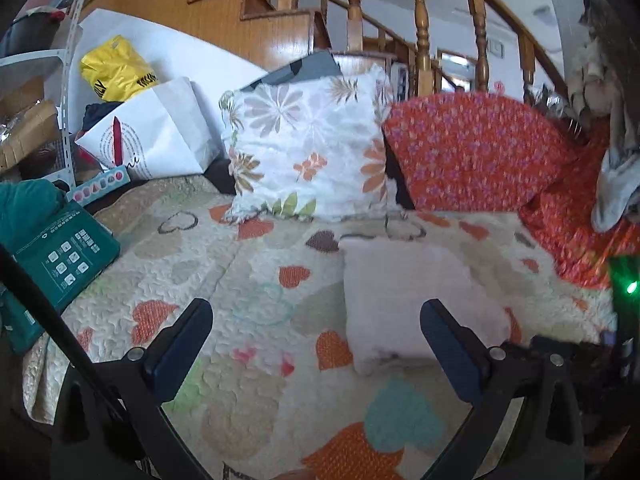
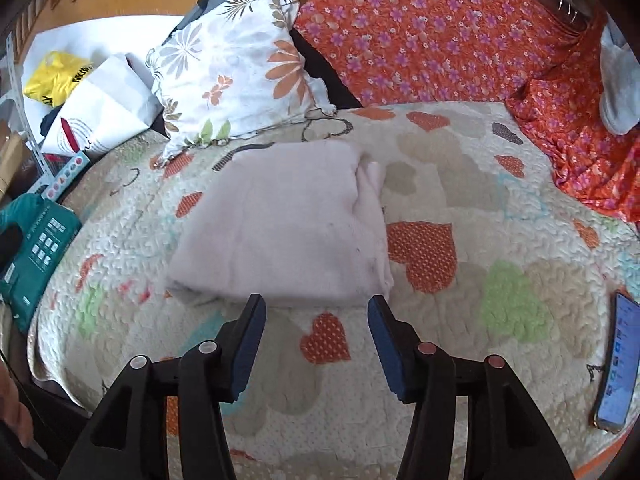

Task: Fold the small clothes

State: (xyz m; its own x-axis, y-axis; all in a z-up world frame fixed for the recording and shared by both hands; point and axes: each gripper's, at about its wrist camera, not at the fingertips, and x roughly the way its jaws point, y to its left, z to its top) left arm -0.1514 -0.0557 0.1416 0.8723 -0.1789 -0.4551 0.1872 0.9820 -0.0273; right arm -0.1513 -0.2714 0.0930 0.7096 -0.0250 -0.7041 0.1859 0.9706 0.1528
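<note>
Both grippers, left [image 1: 316,320] and right [image 2: 316,312], spread and empty; could snag the cloth [image 2: 280,224] at 12 o'clock, undoing the fold

wooden staircase [image 1: 248,12] behind, heart-patterned quilt [image 1: 248,280], floral cushion [image 1: 308,148], orange flowered cover [image 2: 420,32], daylight

A folded pale pink garment [image 1: 416,300] is seen lying on the heart-patterned quilt [image 1: 248,280], right of centre, between the left gripper's [image 1: 316,320] spread fingers.
</note>
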